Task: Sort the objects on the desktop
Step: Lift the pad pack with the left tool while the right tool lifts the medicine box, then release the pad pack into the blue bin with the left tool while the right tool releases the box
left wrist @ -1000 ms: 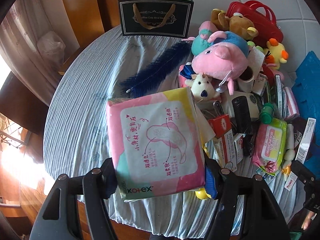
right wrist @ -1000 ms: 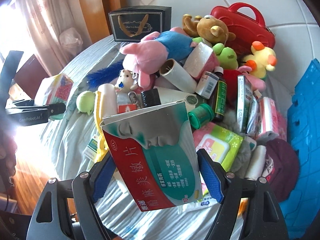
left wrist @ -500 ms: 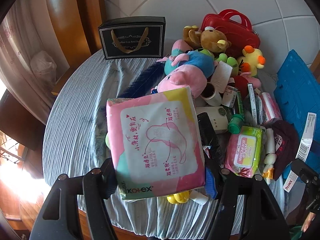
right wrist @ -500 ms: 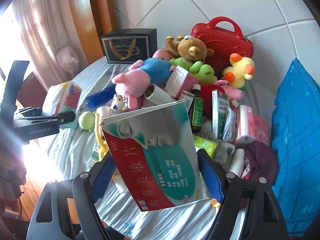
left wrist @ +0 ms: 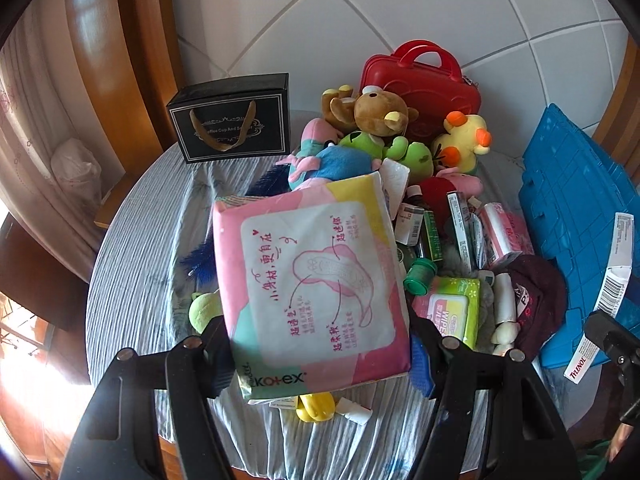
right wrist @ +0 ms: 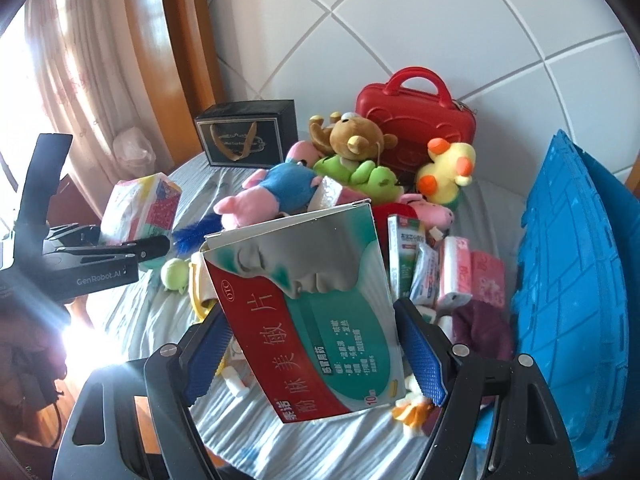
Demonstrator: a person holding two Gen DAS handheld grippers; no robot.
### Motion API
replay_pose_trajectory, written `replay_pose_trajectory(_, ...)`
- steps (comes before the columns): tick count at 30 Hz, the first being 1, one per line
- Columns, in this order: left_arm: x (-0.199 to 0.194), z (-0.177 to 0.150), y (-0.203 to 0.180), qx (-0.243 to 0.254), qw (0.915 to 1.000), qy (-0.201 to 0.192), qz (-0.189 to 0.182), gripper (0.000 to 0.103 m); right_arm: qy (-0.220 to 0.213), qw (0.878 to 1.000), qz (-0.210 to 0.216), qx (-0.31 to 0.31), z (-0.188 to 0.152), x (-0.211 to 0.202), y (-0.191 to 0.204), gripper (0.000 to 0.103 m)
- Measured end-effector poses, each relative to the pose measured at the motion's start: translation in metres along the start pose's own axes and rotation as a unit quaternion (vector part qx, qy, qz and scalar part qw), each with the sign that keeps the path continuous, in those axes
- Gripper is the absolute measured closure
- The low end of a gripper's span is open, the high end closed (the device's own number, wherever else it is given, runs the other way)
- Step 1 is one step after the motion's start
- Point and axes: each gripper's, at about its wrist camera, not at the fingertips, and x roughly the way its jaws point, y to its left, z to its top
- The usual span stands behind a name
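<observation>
My left gripper [left wrist: 320, 354] is shut on a pink Kotex pad pack [left wrist: 310, 276] and holds it above the round table [left wrist: 132, 280]. It also shows in the right wrist view [right wrist: 140, 208], at the left, gripped by the left gripper [right wrist: 120, 256]. My right gripper [right wrist: 312, 354] is shut on a red and green medicine box [right wrist: 308, 312], held above the table's front. The box edge [left wrist: 612, 280] shows at the right of the left wrist view. A heap of plush toys [left wrist: 380, 136], medicine boxes [left wrist: 460, 228] and a wipes pack [left wrist: 452, 312] lies behind.
A black gift bag [left wrist: 232, 124] stands at the back left. A red case [left wrist: 420, 76] leans on the tiled wall. A blue crate [left wrist: 576, 216] stands at the right. A blue feather brush [left wrist: 204, 264] and a green ball [left wrist: 202, 308] lie on the striped cloth.
Both grippers have lifted and pulled back from the heap, each still holding its item. The table and heap look smaller and lower in both views.
</observation>
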Motion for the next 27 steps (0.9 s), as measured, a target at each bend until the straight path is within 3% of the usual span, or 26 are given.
replay_pose_trajectory(17, -0.027, 0.040, -0.088, 0.023, 0.9990, -0.036, -0.012, 0.036, -0.049, 0.999, -0.009, 0.014, 0.019, -0.058, -0.061, 0.023)
replay_pose_trajectory(27, -0.038, 0.062, -0.145, 0.042, 0.9973, -0.052, -0.031, 0.036, -0.062, 0.997, -0.025, 0.035, 0.013, -0.085, -0.105, 0.023)
